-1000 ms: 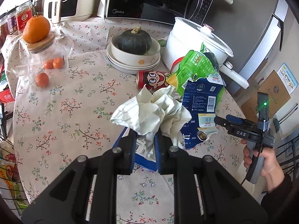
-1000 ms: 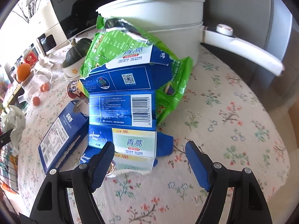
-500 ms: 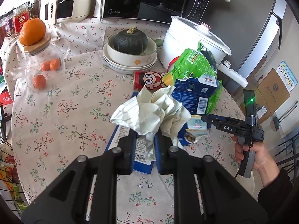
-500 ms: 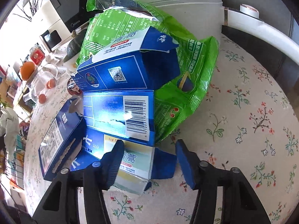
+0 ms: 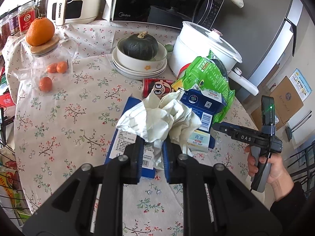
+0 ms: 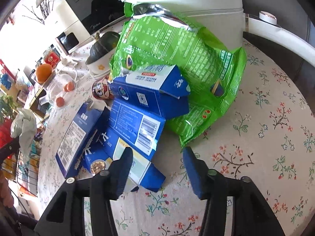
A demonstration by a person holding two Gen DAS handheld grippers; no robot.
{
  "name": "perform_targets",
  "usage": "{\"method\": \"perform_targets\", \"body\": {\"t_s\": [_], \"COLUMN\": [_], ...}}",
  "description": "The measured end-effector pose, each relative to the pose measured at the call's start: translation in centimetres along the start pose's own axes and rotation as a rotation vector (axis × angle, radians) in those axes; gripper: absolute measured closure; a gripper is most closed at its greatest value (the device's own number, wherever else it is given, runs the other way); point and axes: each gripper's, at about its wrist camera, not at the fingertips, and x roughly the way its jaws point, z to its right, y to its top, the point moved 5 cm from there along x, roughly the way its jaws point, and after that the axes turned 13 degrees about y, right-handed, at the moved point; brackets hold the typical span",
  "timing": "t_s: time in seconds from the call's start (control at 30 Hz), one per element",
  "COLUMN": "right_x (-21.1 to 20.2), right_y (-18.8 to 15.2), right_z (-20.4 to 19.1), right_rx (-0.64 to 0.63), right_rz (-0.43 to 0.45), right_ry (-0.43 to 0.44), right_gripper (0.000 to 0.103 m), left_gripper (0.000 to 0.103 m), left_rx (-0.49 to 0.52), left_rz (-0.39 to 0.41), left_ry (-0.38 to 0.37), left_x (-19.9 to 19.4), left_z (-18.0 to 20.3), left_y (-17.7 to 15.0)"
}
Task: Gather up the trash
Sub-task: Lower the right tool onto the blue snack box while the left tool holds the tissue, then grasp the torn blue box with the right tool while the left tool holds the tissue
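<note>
Right gripper point(image 6: 155, 165) fingers, reopening after narrowing, are straddling the flattened blue carton point(image 6: 126, 137) corner unpressed; left gripper point(image 5: 151, 153) is still pinching crumpled paper point(image 5: 159, 118).

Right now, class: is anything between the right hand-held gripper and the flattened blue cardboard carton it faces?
Nothing visible. The right hand-held gripper stands open, one finger already over the flattened blue cardboard carton, bare floral tablecloth beside.

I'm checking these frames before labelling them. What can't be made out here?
- Left wrist view: the flat blue box is half covered by the crumpled paper in the left gripper.
- Right wrist view: the white pot is cut off by the top edge; the green bag hides its base.
- Carton print: too small to read.
</note>
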Motion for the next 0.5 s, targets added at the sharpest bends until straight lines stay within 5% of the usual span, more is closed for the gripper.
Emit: {"method": "perform_targets", "body": {"t_s": [0.27, 0.37, 0.5], "right_x": [2.8, 3.3, 1.9], "right_y": [0.3, 0.2, -0.2], "right_z": [1.4, 0.9, -1.3], "right_rx": [0.046, 0.066, 0.016], "right_rz": [0.007, -0.01, 0.012], "right_ry": [0.075, 0.162, 0.212], "right_gripper": [0.046, 0.083, 0.094], "left_gripper": [0.084, 0.084, 0.084], "left_rx": [0.002, 0.003, 0.009], "left_rz": [-0.009, -0.014, -0.009], "left_ry": [0.007, 0.007, 0.001], "left_x": [0.6, 0.7, 0.4], "left_z": [-0.1, 0.1, 0.3], "left_y": [0.1, 0.0, -0.1]}}
